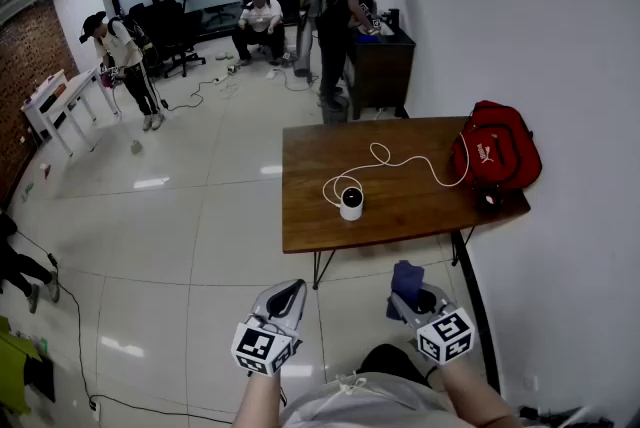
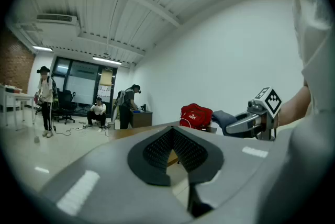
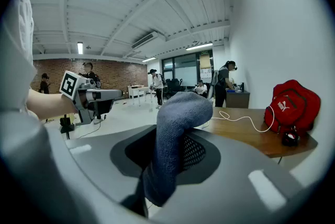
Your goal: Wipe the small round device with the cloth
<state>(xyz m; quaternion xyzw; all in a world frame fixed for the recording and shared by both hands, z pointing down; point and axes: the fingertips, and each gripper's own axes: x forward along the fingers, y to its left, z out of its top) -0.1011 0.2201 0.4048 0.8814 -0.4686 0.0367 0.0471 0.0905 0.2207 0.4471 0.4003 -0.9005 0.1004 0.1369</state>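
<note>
A small white round device [image 1: 351,203] stands on the brown wooden table [image 1: 400,206], near its front edge, with a white cable [image 1: 392,160] looping away behind it. My right gripper [image 1: 412,290] is shut on a blue-grey cloth [image 1: 406,274], which sticks up between the jaws [image 3: 175,134]. It hovers low, in front of the table. My left gripper [image 1: 285,299] is shut and holds nothing; in the left gripper view [image 2: 172,150] its dark pads meet. Both grippers are held close to my body, well short of the device.
A red backpack [image 1: 497,154] lies at the table's right end, beside the white wall. A dark cabinet [image 1: 380,66] stands beyond the table with a person at it. Other people stand and sit farther back on the tiled floor. Cables trail on the floor at left.
</note>
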